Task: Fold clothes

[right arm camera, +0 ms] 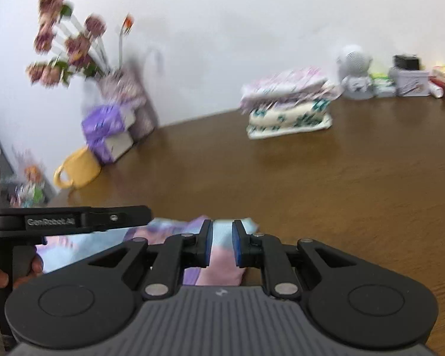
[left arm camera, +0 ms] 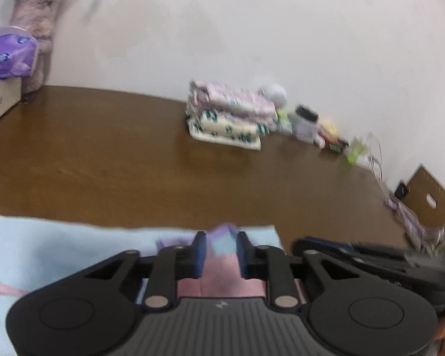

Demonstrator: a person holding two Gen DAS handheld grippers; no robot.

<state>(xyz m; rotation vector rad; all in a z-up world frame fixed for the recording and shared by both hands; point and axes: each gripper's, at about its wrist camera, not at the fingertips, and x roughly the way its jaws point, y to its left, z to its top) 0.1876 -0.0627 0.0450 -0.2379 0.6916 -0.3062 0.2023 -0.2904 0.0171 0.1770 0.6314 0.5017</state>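
Brown wooden tabletop [left arm camera: 103,154] takes most of both views, white wall behind. Light-blue garment with pink and lilac panels [left arm camera: 44,255] spread at near edge, running sideways under both tools; long axis looks left-to-right across the table, far hem roughly parallel to the wall. Stack of folded patterned cloths [right arm camera: 287,109] well apart, further back near the wall, presumably finished pieces. Left gripper [left arm camera: 221,252] low over the garment's right-hand far corner, jaws narrowly apart with a raised tuft of blue-lilac fabric between the blue pads; looks pinched, though motion blur prevents certainty about pad contact. Right gripper [right arm camera: 222,243] same picture: jaws nearly closed, blue fabric rising between the pads, pink panel below. Both pinches sit on the far hem, side by side, left tool's black body visible just beside the right one in the right wrist view, a hand on its handle. Judged: paired corner grip, next move a lift and carry of the hem toward the near side, so fold line runs along the long axis. Hidden: near half of the garment beneath the tool bodies, garment type, sleeve positions. Purple tissue boxes [left arm camera: 3,71], yellow mug [right arm camera: 80,169], flower vase [right arm camera: 124,95] off to the left, clear of the path.
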